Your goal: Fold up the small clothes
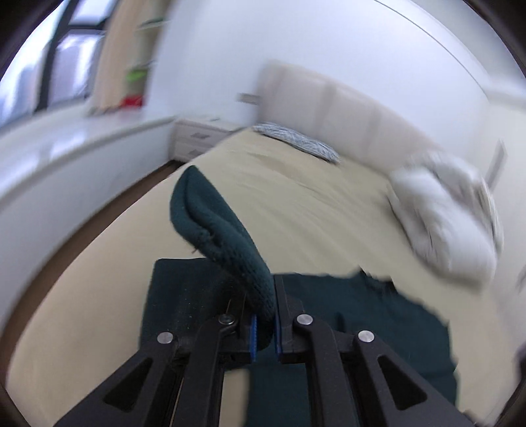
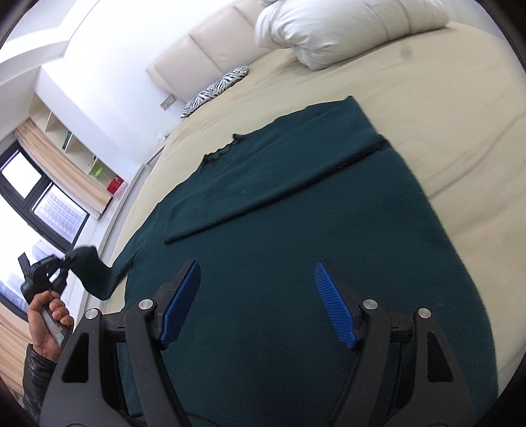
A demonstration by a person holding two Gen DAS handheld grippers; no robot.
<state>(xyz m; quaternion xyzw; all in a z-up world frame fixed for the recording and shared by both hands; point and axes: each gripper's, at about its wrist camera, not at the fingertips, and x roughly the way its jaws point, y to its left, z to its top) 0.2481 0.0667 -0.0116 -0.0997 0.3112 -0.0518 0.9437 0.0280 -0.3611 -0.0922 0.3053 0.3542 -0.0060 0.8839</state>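
A dark green knitted sweater (image 2: 296, 246) lies spread on the beige bed (image 2: 443, 115); one sleeve (image 2: 279, 174) is folded across its body. My left gripper (image 1: 264, 315) is shut on the other sleeve (image 1: 210, 223) and holds its cuff lifted above the bed's left side; it also shows in the right wrist view (image 2: 60, 262), sleeve (image 2: 93, 272) hanging from it. My right gripper (image 2: 258, 305) is open and empty, just above the sweater's lower body.
A white duvet (image 2: 345, 26) is bunched at the bed's head, beside a zebra-print pillow (image 2: 213, 88) and a cream headboard (image 2: 203, 49). A nightstand (image 1: 197, 138), a window (image 2: 29, 184) and shelves stand left of the bed. Brown floor (image 1: 98, 210) runs along the bed's left edge.
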